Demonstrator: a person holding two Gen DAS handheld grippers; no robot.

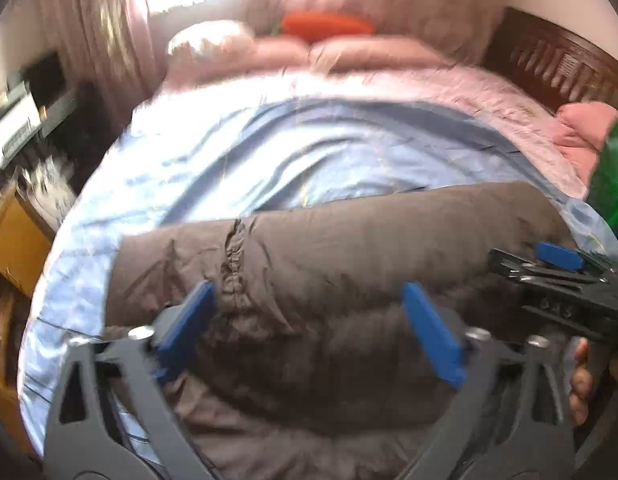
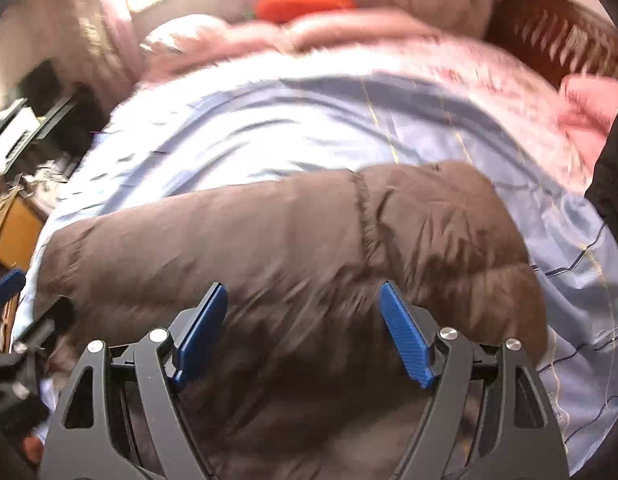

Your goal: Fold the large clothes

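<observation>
Brown puffy coat (image 1: pixel 349 264) already folded over on bed (image 1: pixel 229 152). My left gripper (image 1: pixel 309 320) and right gripper (image 2: pixel 303 328) wide open, holding nothing. I think more folding left.

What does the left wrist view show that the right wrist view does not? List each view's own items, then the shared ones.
Left wrist view only: a green glowing patch at the right edge, and the right tongs seen from the side.

Right wrist view only: a blue fingertip of the left tongs at the left edge.

Both: the brown puffy quilted jacket lying folded on the light blue bedsheet, pink pillows, an orange-red cushion, a dark wooden headboard, and each view's own tongs open above the jacket.
</observation>
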